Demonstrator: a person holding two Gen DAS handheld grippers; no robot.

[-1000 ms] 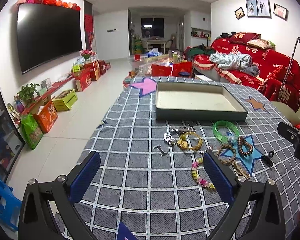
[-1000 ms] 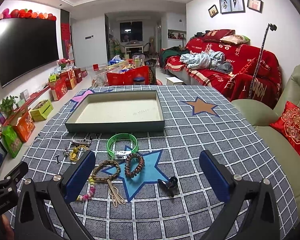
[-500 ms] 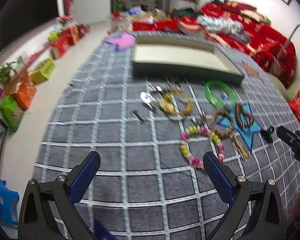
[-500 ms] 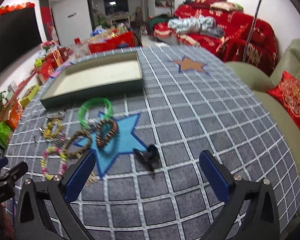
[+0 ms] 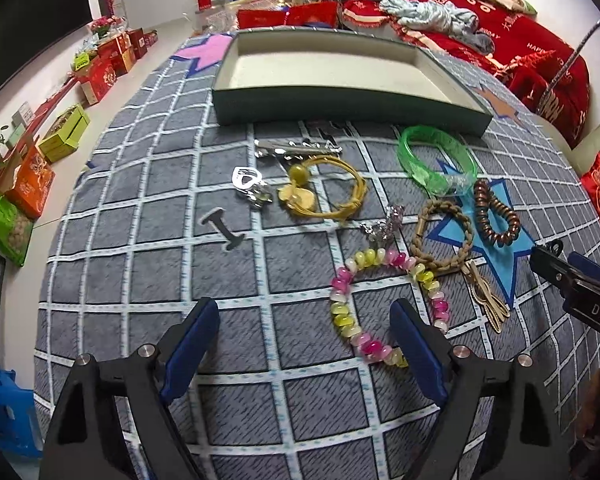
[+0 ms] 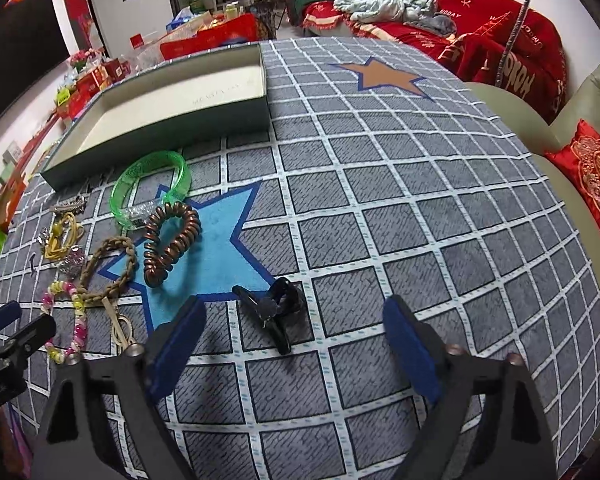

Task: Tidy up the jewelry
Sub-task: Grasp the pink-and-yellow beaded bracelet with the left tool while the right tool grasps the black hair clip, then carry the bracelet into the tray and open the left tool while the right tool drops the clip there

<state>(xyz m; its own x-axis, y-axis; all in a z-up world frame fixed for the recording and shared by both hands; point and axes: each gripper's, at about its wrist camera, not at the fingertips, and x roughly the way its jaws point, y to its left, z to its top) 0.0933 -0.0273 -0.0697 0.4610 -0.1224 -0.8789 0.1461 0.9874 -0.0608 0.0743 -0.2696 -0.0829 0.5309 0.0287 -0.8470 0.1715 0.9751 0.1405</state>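
Jewelry lies scattered on the grid-patterned tablecloth in front of an empty green box tray [image 5: 340, 112]. My left gripper [image 5: 304, 316] hangs open over the cloth, its right finger beside a pink-and-yellow bead bracelet [image 5: 352, 320]. Further off lie a yellow cord bracelet [image 5: 324, 192], a green bangle [image 5: 436, 160], a braided rope bracelet [image 5: 440, 236] and a brown coil bracelet [image 5: 496, 216]. My right gripper [image 6: 294, 312] points down at a black claw clip [image 6: 272, 312]. The clip lies between its fingertips, and the jaws are closing without touching it.
Silver hair clips [image 5: 292, 148] lie by the tray's front wall. A small dark pin [image 5: 224, 232] lies left of the pile. The table's right edge meets a pale sofa with a red cushion [image 6: 596, 176]. Boxes line the floor at left [image 5: 32, 184].
Both grippers have tilted down and sunk toward the table, so the jewelry looks closer. The black clip now lies between the right fingertips, which stand narrower than before.
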